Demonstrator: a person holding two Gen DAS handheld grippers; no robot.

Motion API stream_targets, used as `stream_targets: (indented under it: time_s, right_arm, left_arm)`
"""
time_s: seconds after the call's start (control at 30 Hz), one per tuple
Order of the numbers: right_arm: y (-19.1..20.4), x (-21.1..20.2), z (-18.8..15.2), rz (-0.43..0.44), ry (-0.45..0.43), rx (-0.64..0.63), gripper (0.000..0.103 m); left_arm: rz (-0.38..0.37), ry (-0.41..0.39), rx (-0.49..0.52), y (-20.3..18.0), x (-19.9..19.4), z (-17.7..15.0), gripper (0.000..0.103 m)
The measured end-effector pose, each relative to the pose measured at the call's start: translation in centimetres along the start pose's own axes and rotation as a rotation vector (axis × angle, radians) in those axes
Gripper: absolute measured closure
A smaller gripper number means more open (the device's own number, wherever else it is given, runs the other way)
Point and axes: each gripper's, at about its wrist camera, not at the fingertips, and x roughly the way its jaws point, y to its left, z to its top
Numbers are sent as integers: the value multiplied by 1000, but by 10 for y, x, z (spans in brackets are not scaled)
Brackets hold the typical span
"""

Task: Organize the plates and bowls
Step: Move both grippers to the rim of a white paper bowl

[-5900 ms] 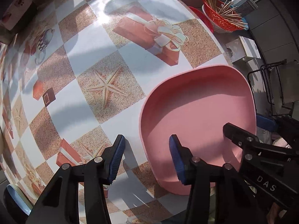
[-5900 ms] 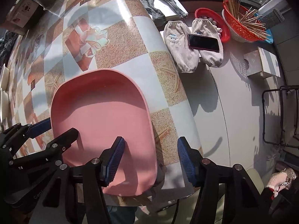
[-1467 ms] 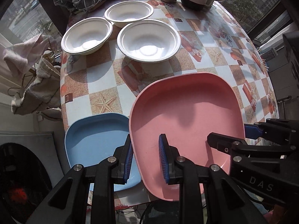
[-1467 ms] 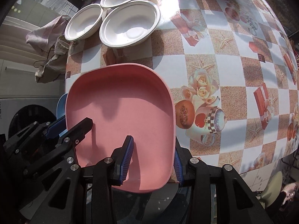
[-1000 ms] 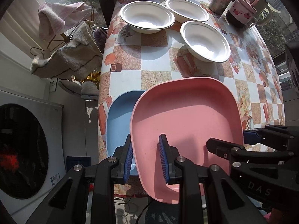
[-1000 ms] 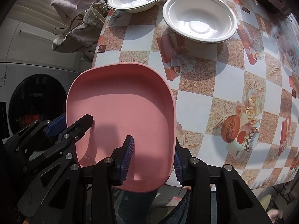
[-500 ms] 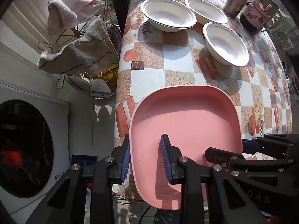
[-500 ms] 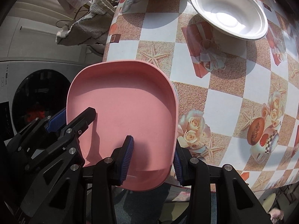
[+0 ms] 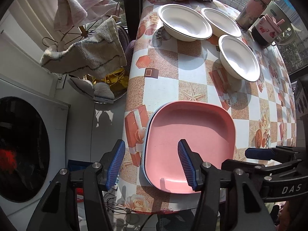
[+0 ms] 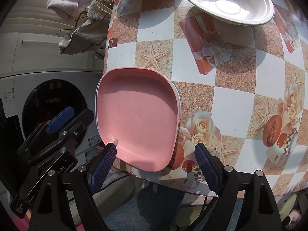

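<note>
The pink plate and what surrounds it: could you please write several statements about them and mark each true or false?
1. The pink plate sits nested on a blue plate. True.
2. The left tongs are shut on the pink plate. False: they are open, with one finger over the plate and the other past the table edge.
3. Three white bowls stand on the table. True.
4. The right tongs are shut on a bowl. False: they are open near the pink plate's near edge.
5. The bowls are stacked. False: they sit side by side.
</note>
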Motion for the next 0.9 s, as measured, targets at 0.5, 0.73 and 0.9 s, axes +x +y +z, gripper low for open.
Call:
stream_targets:
  time_s: [0.5,0.73,0.9]
  right_arm:
    - [-138,-34,-49,-34,-52,484,18]
    - [-140,-45,-61,-61,-76,460,18]
    - [-148,-52,-61,-72,-98,474,18]
  left_arm:
    - [-132,40,246,-85,8,12,34]
    - [-128,79,350,-122,23,10,34]
    - [-131,61,318,-120,16,18,34]
